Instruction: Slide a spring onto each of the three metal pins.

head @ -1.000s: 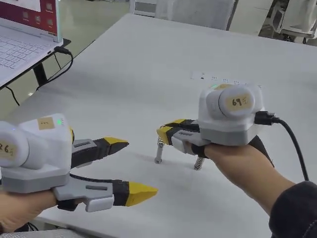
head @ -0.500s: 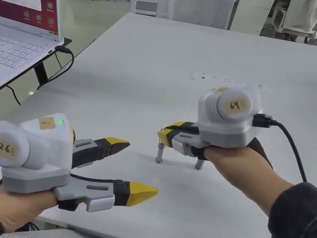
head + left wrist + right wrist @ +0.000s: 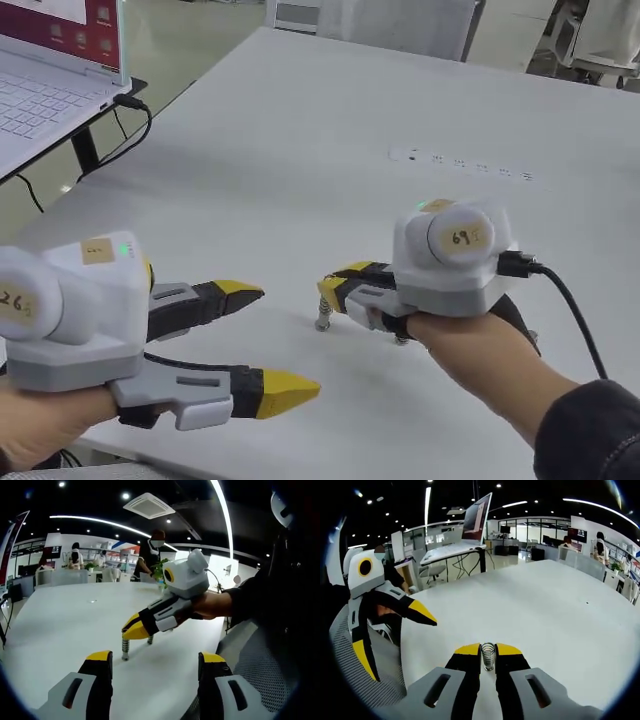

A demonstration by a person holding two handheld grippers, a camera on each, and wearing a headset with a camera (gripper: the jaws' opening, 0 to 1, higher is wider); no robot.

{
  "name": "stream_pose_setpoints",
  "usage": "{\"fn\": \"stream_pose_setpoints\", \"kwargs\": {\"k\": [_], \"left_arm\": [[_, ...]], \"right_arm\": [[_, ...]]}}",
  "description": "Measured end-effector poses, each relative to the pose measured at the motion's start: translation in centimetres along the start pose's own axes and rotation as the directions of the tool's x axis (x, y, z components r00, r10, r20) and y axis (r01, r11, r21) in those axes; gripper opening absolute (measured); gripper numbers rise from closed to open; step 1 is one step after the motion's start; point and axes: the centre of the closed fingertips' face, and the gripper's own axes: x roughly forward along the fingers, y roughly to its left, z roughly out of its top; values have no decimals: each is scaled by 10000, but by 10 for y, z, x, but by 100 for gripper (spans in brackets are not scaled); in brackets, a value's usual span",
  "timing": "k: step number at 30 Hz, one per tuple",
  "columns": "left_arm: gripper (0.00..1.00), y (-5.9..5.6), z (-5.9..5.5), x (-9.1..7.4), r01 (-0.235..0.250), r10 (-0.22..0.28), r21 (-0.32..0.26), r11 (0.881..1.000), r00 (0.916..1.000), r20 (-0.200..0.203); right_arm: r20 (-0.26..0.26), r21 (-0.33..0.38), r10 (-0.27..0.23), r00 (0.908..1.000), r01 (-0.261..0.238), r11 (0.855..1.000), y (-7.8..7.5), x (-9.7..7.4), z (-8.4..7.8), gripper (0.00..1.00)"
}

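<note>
R gripper [image 3: 330,290]: jaws clenched on a spring [image 3: 323,318]; in the right gripper view the coil's top [image 3: 488,657] is pinched between the yellow tips [image 3: 488,651].
Spring: stood upright on the table [image 3: 300,150], lower end on the surface, seen just under the R tips in the left gripper view [image 3: 125,647]. A metal foot is seen below the coil; the pin inside can't be made out.
2nd spring [image 3: 400,337]: also upright, just behind the held spring on the R-hand side, partly covered by the hand; seen clearer in the left gripper view [image 3: 150,640].
L gripper [image 3: 262,338]: jaws spread wide, nothing between them [image 3: 156,659]; held off to the L of the held spring, near but apart, tips pointed toward it. Seen from the R side at [image 3: 400,647].
In the way: R gripper body & hand are placed over both springs in the head view, so most of each coil is hidden there.
Laptop [image 3: 50,60]: well apart from the held spring, far L, on a separate stand [image 3: 476,512]; a black cable [image 3: 135,120] is plugged in at its side.
Power strip [image 3: 460,160]: white, laid flat well beyond the held spring.
R cable [image 3: 570,310]: black, run from the R gripper's back past the sleeve.
People [image 3: 150,555]: stood far beyond the table.
</note>
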Motion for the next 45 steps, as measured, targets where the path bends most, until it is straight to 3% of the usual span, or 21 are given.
{"fn": "stream_pose_setpoints", "kwargs": {"k": [29, 45], "left_arm": [[65, 1, -1, -1, 6, -6, -38, 10000, 10000, -43], [65, 1, -2, 1, 31, -31, -18, 10000, 10000, -82]], "right_arm": [[-418, -246, -18, 9991, 8, 9997, -1, 13, -19, 9], [-379, -167, -22, 9993, 16, 9999, -2, 13, -21, 9]]}}
